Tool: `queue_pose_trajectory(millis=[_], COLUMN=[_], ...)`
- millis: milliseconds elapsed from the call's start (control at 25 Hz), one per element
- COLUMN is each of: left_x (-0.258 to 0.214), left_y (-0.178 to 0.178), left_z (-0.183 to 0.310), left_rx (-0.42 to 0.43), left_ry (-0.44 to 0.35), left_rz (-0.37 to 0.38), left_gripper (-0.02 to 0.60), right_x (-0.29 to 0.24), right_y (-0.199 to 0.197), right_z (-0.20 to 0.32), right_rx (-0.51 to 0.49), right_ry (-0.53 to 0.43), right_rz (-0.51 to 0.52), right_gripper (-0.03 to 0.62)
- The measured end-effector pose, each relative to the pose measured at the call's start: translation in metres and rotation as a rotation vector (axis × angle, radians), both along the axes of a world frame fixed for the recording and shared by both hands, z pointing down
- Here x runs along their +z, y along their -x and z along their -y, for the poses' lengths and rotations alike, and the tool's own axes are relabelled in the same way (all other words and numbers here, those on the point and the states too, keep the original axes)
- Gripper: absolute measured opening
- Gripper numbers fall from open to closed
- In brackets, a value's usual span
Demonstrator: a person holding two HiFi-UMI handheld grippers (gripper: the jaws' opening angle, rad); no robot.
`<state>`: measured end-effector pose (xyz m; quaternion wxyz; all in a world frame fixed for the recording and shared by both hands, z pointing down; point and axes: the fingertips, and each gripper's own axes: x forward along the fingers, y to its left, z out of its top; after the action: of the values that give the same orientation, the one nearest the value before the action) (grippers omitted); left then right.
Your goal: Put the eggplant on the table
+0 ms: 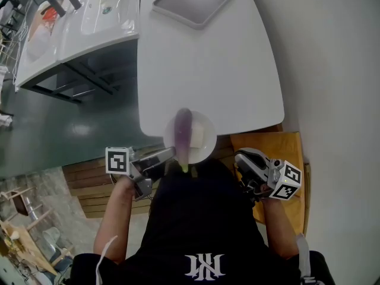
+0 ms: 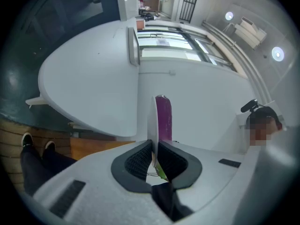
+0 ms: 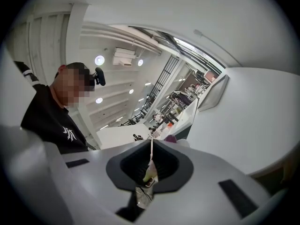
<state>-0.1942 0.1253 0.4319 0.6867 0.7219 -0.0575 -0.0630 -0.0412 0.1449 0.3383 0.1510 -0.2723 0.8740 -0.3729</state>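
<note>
White tabletop (image 1: 202, 70): smooth, matte, with rounded corners. Dark green floor (image 1: 35, 123) at its 9 o'clock.

**Head view**
1. Tray (image 1: 193, 2): grey, rectangular, with a raised rim and rounded corners. It sits at the table's 12 o'clock.
2. Plate (image 1: 208, 129): white, round and glossy, at the table's 6 o'clock edge and overhanging it toward the person. Whether it rests on the table or is held just above it cannot be told.
   - Contents: one eggplant (image 1: 183, 132), purple, long and slim, with shiny skin. It lies across the plate's middle with its green stem end at 6 o'clock.
3. Left gripper (image 1: 166, 156): grey body with a marker cube, at the plate's 7 o'clock, reaching onto the rim.
4. Right gripper (image 1: 244, 158): at the plate's 4 o'clock and apart from it, over an orange-brown wooden seat (image 1: 279, 150).
5. Sink unit (image 1: 101, 10): white and moulded, on a dark frame, at 11 o'clock.

**Left gripper view**
- The jaws have black ribbed pads and are clenched on the plate's thin rim.
- The plate shows edge-on as a white blade rising toward 12 o'clock.
- The eggplant lies against the plate's 3 o'clock face, with its green stem down at the pads.
- The tabletop spreads behind, with the tray's rim at 12 o'clock.

**Right gripper view**
- The jaws are pressed together with nothing gripped.
- A black shirt with a white emblem is at 9 o'clock.
- The tabletop is at 3 o'clock.
- A small purple tip shows just past the jaws at 1 o'clock.
</note>
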Motion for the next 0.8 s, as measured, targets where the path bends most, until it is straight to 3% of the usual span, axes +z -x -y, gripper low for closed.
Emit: queue_pose_trajectory(millis=[240,520,800], left_x=[-0.002,-0.003,0.002], left_y=[0.015,0.014,-0.014], left_z=[0.014,0.021,0.043], left_rx=[-0.031,-0.070,-0.115], left_ry=[0.005,0.008,0.012], left_rz=[-0.045,-0.036,-0.017], left_gripper=[0.021,0.021,0.021], right_x=[0.009,0.009,0.013], right_y=[0.011,-0.006,-0.040], right_z=[0.000,0.005,0.038], right_rx=[0.008,0.018,-0.009], right_ry=[0.028,0.041,0.022], right_rz=[0.006,0.047,0.087], right_gripper=[0.006,0.006,0.006])
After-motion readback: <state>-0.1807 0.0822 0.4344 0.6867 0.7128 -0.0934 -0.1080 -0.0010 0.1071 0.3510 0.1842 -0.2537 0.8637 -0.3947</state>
